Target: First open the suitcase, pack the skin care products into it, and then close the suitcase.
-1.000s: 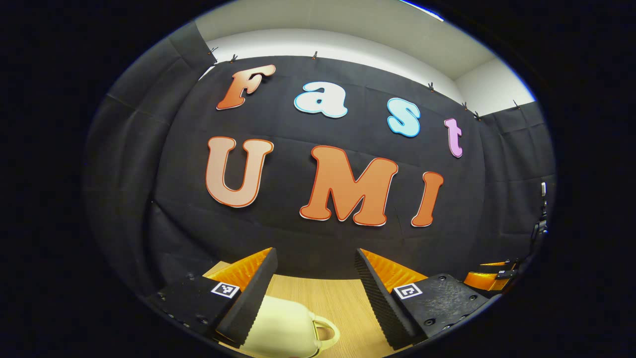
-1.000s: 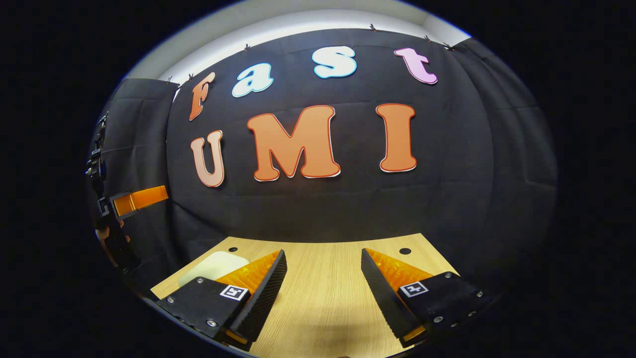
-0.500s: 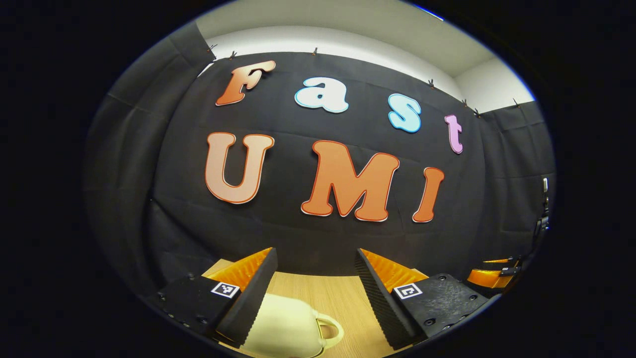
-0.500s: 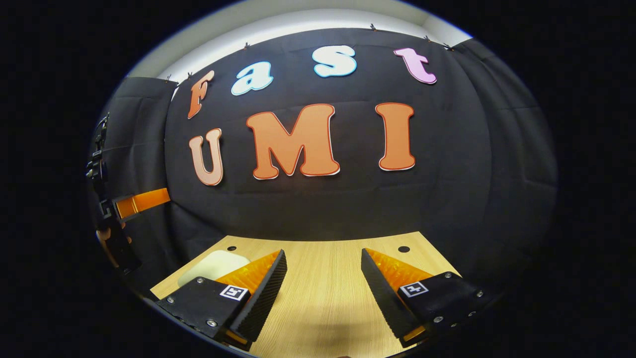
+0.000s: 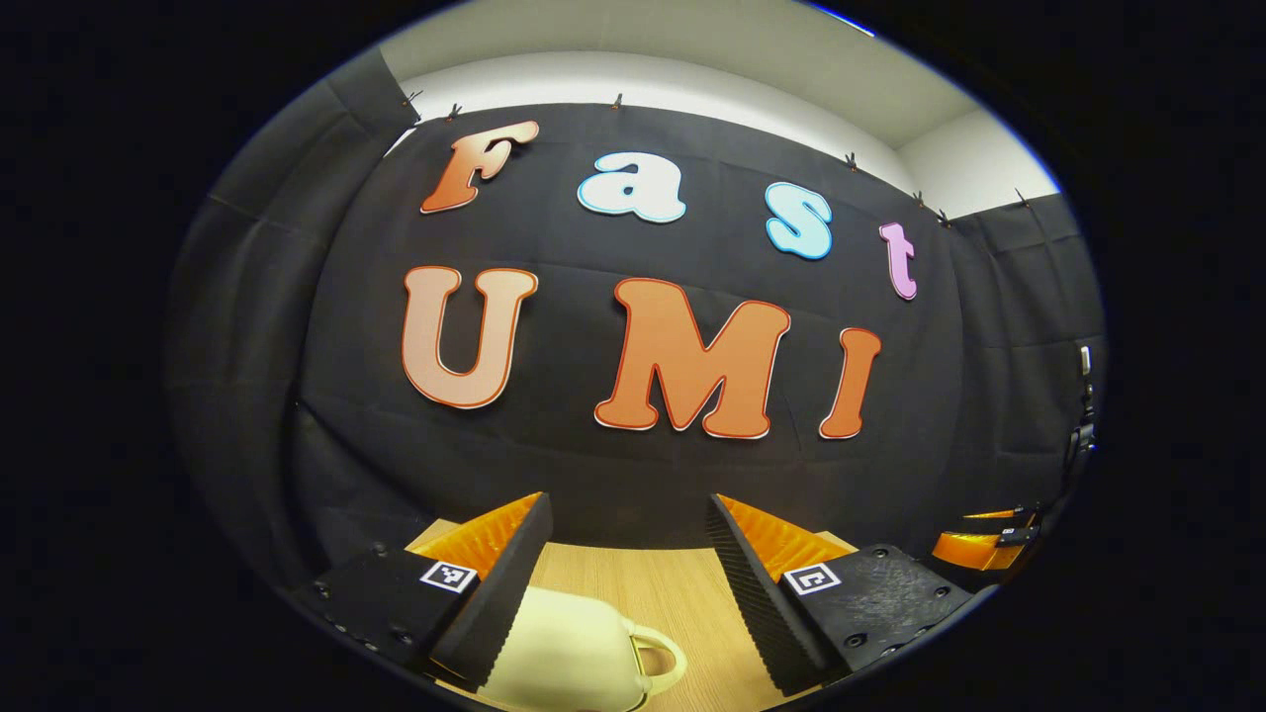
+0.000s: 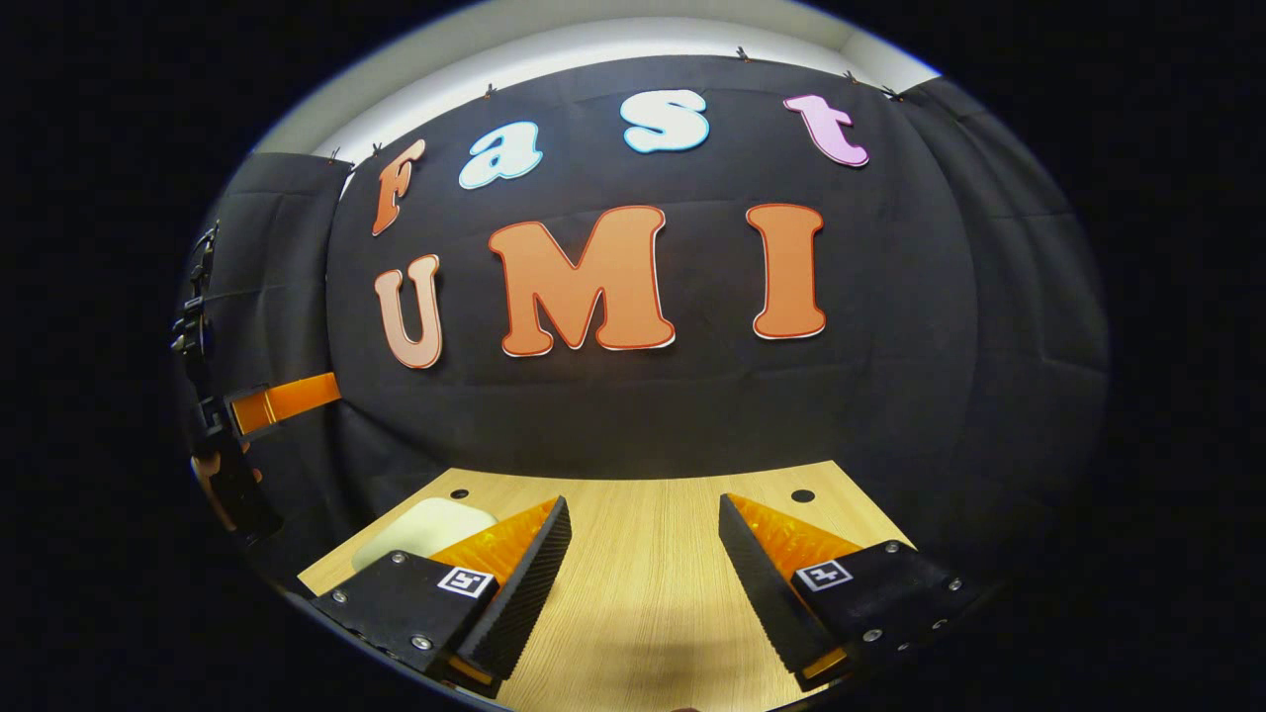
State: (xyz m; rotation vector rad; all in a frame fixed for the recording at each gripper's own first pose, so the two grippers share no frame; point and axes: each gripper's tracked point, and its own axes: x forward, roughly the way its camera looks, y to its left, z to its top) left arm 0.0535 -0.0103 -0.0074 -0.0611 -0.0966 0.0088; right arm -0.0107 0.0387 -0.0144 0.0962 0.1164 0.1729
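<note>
Left gripper (image 5: 628, 564): fingers spread wide, nothing between them, held above a wooden table (image 5: 648, 583). Directly below, toward 7 o'clock in the left gripper view, a cream suitcase (image 5: 559, 653), lid down, handle (image 5: 658, 658) pointing toward 3 o'clock; near finger overlaps its edge in the picture, contact cannot be told. Out at 4 o'clock, at the rim, part of the right gripper (image 5: 979, 546).

Right gripper (image 6: 643, 564): fingers likewise parted, gripping nothing, over bare tabletop (image 6: 643, 613). At 8 o'clock in the right gripper view, suitcase corner (image 6: 420, 529) showing behind the near finger. Further out at 9 o'clock, left gripper (image 6: 282, 400), with a hand (image 6: 213, 480) below it. Two dark holes (image 6: 803, 495) near the table's far edge.
</note>
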